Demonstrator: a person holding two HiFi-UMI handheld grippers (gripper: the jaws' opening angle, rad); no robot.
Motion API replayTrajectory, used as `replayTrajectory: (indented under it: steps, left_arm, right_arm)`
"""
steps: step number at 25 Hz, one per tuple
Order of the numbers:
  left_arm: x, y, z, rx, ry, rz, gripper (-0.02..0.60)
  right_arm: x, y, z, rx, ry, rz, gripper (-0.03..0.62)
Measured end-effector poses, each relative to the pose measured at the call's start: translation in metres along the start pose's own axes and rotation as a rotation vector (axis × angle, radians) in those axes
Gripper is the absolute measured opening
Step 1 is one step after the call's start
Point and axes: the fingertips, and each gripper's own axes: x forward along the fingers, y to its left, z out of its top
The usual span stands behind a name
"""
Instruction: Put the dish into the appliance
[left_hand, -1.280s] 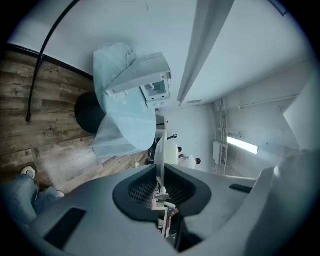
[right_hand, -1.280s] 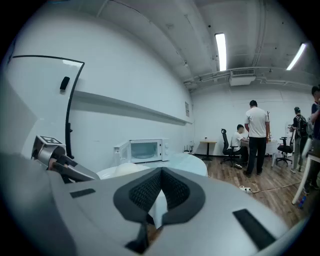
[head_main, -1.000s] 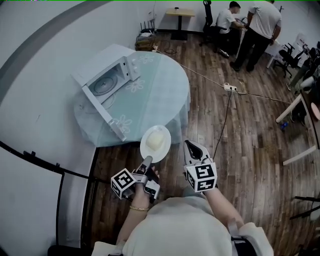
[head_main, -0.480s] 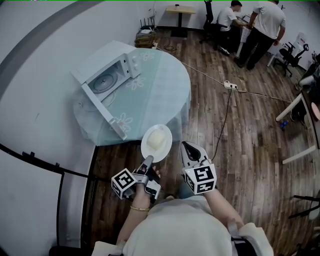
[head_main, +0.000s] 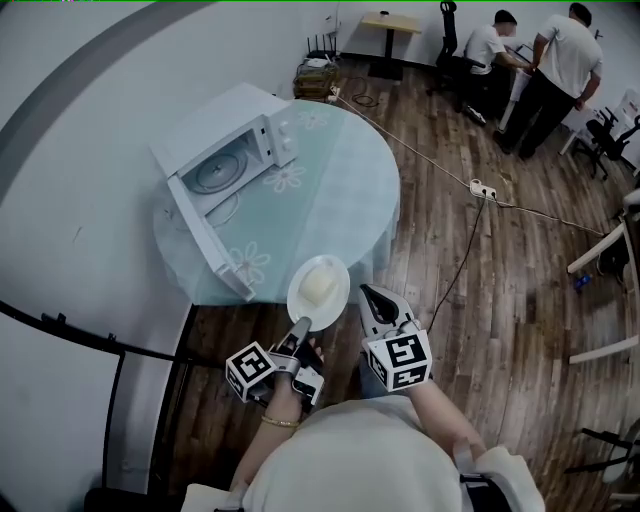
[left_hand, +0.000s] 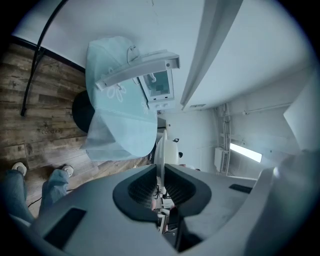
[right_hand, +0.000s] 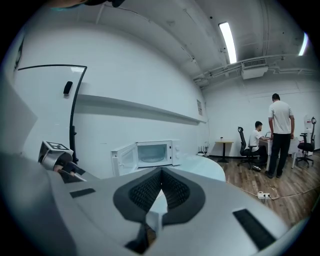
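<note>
- My left gripper (head_main: 303, 328) points forward, its jaws pinched on the near rim of the dish (head_main: 335, 300).
- My right gripper (head_main: 368, 293) is just beside it on the right, jaws together with nothing between them.
- Both forearms stay tucked near my body.

The head view looks steeply down from the person's (head_main: 350, 455) head, with the round table (head_main: 340, 190) at 11 o'clock. Both gripper views face the open microwave (right_hand: 147, 154) from well apart, and all three views share it. The left gripper view is rolled sideways.

Ahead, microwave (right_hand: 150, 154) door open; right gripper (right_hand: 161, 171) jaws together, empty.
</note>
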Motion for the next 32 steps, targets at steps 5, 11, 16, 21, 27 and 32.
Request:
replayTrajectory:
  steps: [5,11,16,21,27,32]
  left_arm:
    - [0.046,-0.013,0.013,-0.023,-0.052,0.014,0.044]
    - [0.097,-0.026,0.035,-0.057,-0.147,0.019,0.044]
    - [0.136,-0.032,0.047,-0.081,-0.221,0.020,0.044]
    - [0.166,-0.036,0.059,-0.103,-0.302,0.023,0.044]
    - [0.187,-0.031,0.075,-0.132,-0.404,0.029,0.044]
    - [0.193,-0.027,0.092,-0.146,-0.495,0.032,0.044]
  right_arm:
    - [0.036,-0.047,0.016,-0.001,0.004,0.039,0.006]
    - [0.081,-0.096,0.033,-0.026,0.017,0.110,0.006]
    - [0.115,-0.127,0.044,-0.048,0.018,0.176,0.006]
    - [0.148,-0.149,0.050,-0.066,0.024,0.255,0.006]
    - [0.180,-0.161,0.048,-0.078,0.034,0.347,0.006]
    - [0.200,-0.159,0.045,-0.086,0.046,0.429,0.006]
